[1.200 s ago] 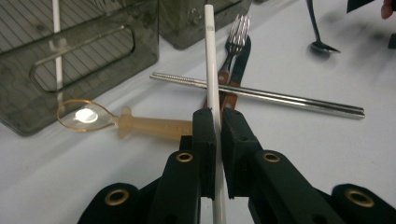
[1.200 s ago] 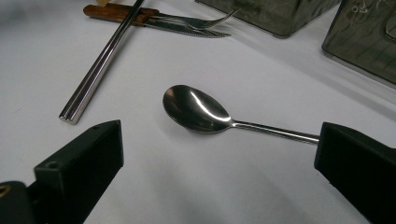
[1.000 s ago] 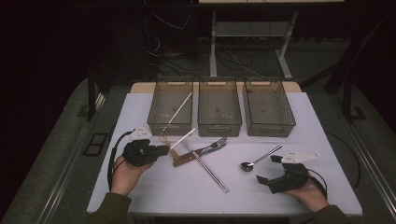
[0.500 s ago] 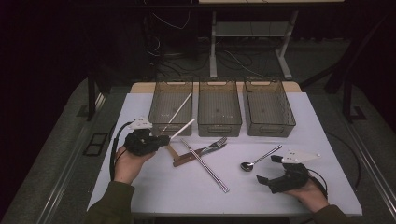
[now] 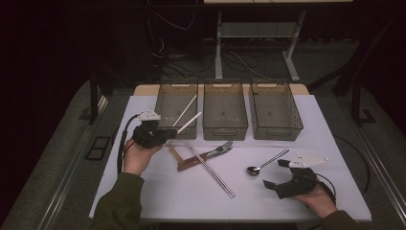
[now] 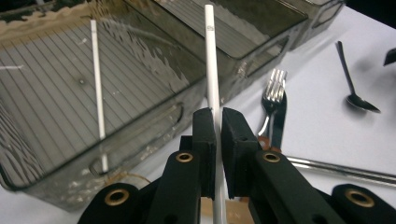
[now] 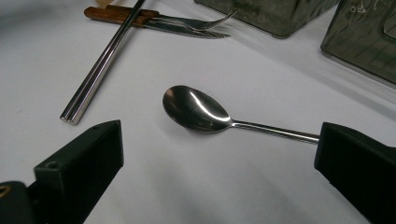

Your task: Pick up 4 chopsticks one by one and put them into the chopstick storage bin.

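white chopstick (image 6: 211,70) in black left gripper (image 6: 218,122), brass-coloured rivets on the jaw arms. second white chopstick (image 6: 98,93) in smoky grey see-through bin (image 5: 175,106), ribbed line pattern on its floor. two more bins (image 5: 225,109) same smoky grey. table (image 5: 143,191) white. spoon (image 7: 201,112) shiny silver, mirror finish. fork (image 6: 273,91) silver. metal chopsticks (image 7: 100,70) silver. knife handle (image 7: 119,14) reddish-brown wood. right gripper (image 5: 282,177) black with a light grey top plate. sleeve (image 5: 119,206) olive green.

no readable text, small illegible mark on white chopstick (image 6: 209,28)
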{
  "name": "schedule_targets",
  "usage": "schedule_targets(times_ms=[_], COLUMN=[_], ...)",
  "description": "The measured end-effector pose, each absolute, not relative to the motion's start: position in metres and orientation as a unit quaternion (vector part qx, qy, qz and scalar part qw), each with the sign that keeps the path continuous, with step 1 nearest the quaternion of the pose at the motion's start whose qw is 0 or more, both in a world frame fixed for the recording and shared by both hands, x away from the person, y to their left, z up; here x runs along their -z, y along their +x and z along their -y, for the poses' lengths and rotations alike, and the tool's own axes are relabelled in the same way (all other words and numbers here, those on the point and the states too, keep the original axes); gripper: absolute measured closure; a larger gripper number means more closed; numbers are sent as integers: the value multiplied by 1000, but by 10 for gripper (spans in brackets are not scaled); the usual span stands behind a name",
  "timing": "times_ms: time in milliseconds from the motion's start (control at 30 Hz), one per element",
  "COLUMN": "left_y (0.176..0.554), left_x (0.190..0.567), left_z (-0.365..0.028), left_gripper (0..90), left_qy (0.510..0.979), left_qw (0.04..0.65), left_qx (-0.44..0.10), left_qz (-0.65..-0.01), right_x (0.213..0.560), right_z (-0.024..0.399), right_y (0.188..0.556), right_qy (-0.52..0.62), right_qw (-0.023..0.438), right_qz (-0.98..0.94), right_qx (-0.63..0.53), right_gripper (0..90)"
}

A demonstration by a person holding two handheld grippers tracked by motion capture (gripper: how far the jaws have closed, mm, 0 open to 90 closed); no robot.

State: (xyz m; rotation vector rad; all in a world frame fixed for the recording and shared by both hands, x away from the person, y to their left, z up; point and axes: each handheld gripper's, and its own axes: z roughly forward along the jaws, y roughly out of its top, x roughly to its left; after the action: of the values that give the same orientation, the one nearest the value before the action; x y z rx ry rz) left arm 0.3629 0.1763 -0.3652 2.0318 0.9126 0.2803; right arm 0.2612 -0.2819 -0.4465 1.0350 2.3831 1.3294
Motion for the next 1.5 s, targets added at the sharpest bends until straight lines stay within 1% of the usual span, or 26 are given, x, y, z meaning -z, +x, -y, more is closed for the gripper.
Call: schedule_targets(times_ms=[300,567,1000,1500], left_y=[385,409,444,486], left_x=[357,349,346,346], left_z=[-172,-172,-173,-153], left_gripper=[843,843,843,843], left_qy=[811,812,799,798], left_qw=[431,414,420,406], left_qx=[-124,-139,-140,-148], left_qz=[-377,-388,-407,-419], right_x=[446,446,446,445], right_z=[282,282,282,283], right_y=[260,260,260,259], right_qy=[352,353,352,351], right_qw=[111,110,109,105], right_qz=[-811,-810,-810,-808], right_qx=[-454,-454,-456,-461], right_gripper=[15,14,14,14])
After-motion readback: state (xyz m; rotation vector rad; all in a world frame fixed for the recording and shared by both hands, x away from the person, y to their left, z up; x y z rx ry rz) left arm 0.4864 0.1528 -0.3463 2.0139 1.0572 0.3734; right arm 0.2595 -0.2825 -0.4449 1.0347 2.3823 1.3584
